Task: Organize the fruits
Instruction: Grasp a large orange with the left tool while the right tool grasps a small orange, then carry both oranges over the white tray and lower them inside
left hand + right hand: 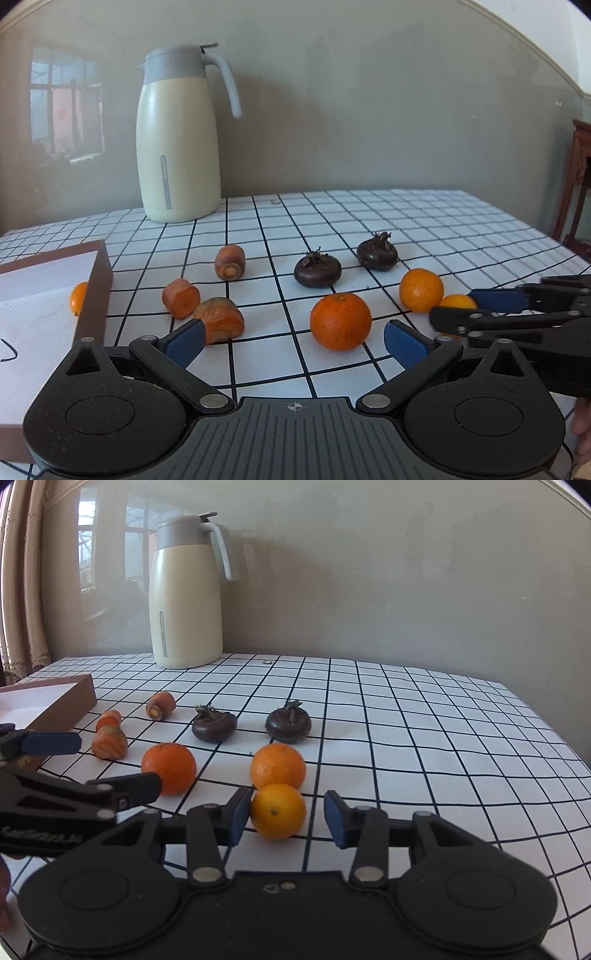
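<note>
Three oranges lie on the checked tablecloth. My left gripper (293, 338) is open around the darkest orange (340, 320), which sits between its blue pads. My right gripper (284, 818) is open around the small yellow-orange one (277, 810); its left pad touches the fruit. A third orange (277, 766) lies just behind it. Three carrot pieces (221, 319) (181, 298) (230, 261) and two dark water chestnuts (317, 270) (377, 253) lie beyond. Another orange (79, 297) sits inside the brown box (96, 291) at left.
A cream thermos jug (177, 147) stands at the back by the grey wall. The right gripper also shows in the left wrist view (465, 308). The table edge runs along the right. A wooden chair (576, 184) stands at far right.
</note>
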### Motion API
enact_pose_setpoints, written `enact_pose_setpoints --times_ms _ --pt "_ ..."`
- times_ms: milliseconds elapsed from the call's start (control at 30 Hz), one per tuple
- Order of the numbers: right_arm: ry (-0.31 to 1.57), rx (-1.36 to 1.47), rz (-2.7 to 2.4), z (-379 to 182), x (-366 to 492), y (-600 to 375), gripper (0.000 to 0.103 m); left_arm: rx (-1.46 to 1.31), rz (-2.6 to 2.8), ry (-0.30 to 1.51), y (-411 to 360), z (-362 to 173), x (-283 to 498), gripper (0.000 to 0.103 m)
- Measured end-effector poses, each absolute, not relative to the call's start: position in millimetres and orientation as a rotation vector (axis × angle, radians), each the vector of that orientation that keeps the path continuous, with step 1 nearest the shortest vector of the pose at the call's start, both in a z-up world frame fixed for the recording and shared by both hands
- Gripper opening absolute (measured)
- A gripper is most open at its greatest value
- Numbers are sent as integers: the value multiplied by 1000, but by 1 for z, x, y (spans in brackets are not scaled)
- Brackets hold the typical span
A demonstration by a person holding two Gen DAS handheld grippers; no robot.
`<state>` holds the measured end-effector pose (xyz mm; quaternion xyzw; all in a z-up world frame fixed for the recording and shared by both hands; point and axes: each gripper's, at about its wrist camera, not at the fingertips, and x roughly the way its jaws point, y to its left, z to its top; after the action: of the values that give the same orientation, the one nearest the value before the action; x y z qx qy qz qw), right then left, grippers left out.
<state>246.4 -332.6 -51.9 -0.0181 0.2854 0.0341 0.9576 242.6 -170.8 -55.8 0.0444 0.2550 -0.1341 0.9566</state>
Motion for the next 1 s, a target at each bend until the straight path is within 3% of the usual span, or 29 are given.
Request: enact_pose_setpoints --times_ms 133,267,333,433,1000 --pt "608 -21 88 -55 246 -336 25 133 -305 546 -183 -58 249 86" --pt "613 7 92 -55 242 -342 24 177 -324 564 -198 -61 254 74" --pt "613 1 90 -55 241 -341 24 201 -327 579 -204 -63 256 49" --pt "608 -29 84 -55 237 -336 24 210 -325 572 -210 -63 255 42" --pt "546 -11 74 -31 218 -335 24 197 -317 498 -183 -34 212 41"
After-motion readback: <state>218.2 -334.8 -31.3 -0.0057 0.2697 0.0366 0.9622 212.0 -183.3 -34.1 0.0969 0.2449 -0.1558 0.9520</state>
